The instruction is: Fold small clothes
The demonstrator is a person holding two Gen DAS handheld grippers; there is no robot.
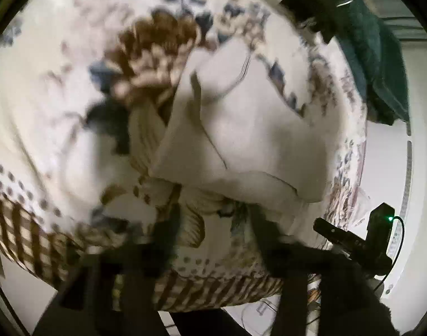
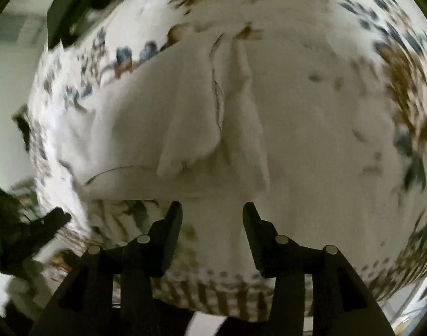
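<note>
A small white garment (image 1: 241, 128) with thin dark seam lines lies partly folded on a floral cloth (image 1: 59, 98). It also shows in the right wrist view (image 2: 185, 117), with one flap folded over its middle. My left gripper (image 1: 213, 224) is open, fingers blurred, just short of the garment's near edge. My right gripper (image 2: 212, 218) is open and empty at the garment's near edge; its fingers (image 2: 172, 224) straddle the hem. The right gripper also shows in the left wrist view (image 1: 347, 238) at the lower right.
The floral cloth (image 2: 353, 112) has a brown checked border (image 1: 25, 238) along its near edge, hanging over the surface's edge. A dark green cloth (image 1: 381, 70) lies at the far right. White floor (image 1: 415, 182) shows beyond the edge.
</note>
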